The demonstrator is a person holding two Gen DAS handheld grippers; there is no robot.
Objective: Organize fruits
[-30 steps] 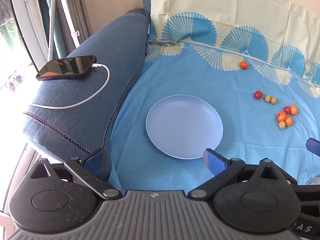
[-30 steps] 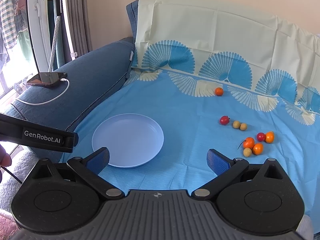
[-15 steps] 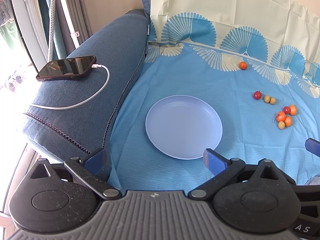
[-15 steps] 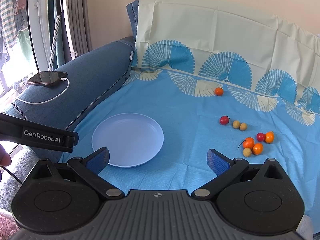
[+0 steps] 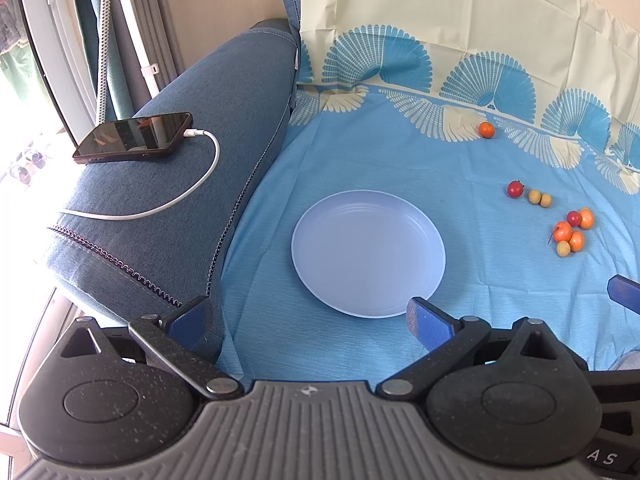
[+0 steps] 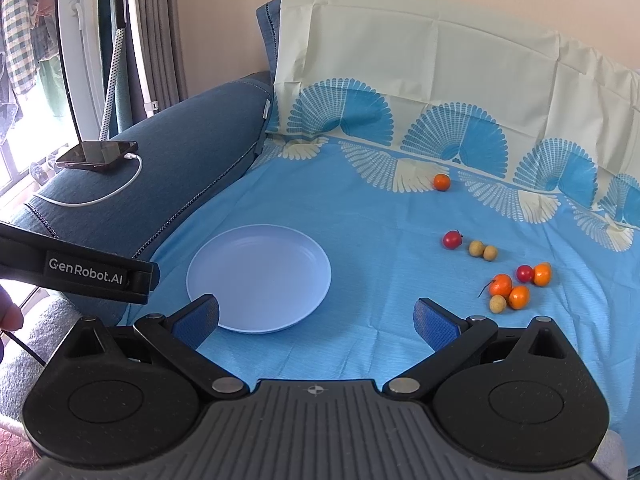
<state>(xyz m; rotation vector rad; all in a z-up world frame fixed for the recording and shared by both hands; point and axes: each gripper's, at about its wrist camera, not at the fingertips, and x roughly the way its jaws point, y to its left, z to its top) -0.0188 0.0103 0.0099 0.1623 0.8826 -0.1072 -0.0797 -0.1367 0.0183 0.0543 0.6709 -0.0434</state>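
A pale blue plate (image 5: 368,252) (image 6: 259,278) lies bare on the blue patterned cloth. To its right sit small fruits: a lone orange one (image 5: 486,129) (image 6: 441,182) at the back, a red one (image 5: 515,189) (image 6: 452,239) beside two tan ones (image 6: 482,250), and a cluster of orange, red and tan ones (image 5: 572,230) (image 6: 516,284). My left gripper (image 5: 310,320) hangs open just short of the plate's near edge. My right gripper (image 6: 316,320) stands open, holding nothing, between the plate and the cluster.
A blue sofa armrest (image 5: 168,184) rises to the left, with a black phone (image 5: 134,137) (image 6: 98,154) and its white cable on top. The cloth-covered backrest (image 6: 440,80) stands behind. The left gripper's body (image 6: 76,270) shows at the right wrist view's left edge.
Almost nothing differs: both views have shifted only slightly, and both grippers stay open. The fruits and plate have not moved.
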